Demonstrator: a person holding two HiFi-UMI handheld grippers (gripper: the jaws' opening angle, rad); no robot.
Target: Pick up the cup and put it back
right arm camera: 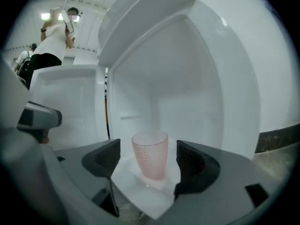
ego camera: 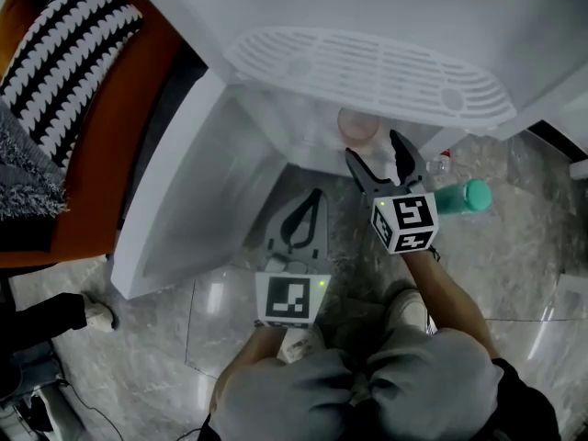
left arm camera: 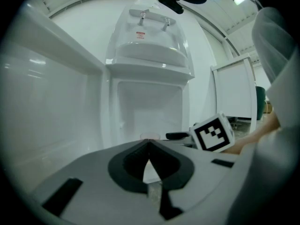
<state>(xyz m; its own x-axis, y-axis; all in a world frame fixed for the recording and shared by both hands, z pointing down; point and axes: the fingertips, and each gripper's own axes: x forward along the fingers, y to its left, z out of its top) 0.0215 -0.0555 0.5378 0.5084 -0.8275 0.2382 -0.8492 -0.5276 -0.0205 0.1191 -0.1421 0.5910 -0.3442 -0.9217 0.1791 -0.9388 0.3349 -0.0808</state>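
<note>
In the head view, our right tongs reach into the open white cabinet, jaws spread. The pink cup stands on the cabinet's bottom at 12 o'clock from their tips. Our left tongs hang lower, at 8 o'clock from the right ones, jaws clenched together over the grey floor. The cabinet's door swings out toward 9 o'clock. A green bottle lies on the floor at 3 o'clock from the right tongs.

In the left gripper view, the left tongs' jaws meet at their tips with nothing between them. Only the cup's rim peeks above them at 12 o'clock, and the right tongs' marker cube sits at 3 o'clock.

In the right gripper view, the cup stands upright between the released jaws, a gap showing on either side, so neither jaw touches it. It rests on the white bottom of the cabinet. A person stands far off at 10 o'clock.
</note>
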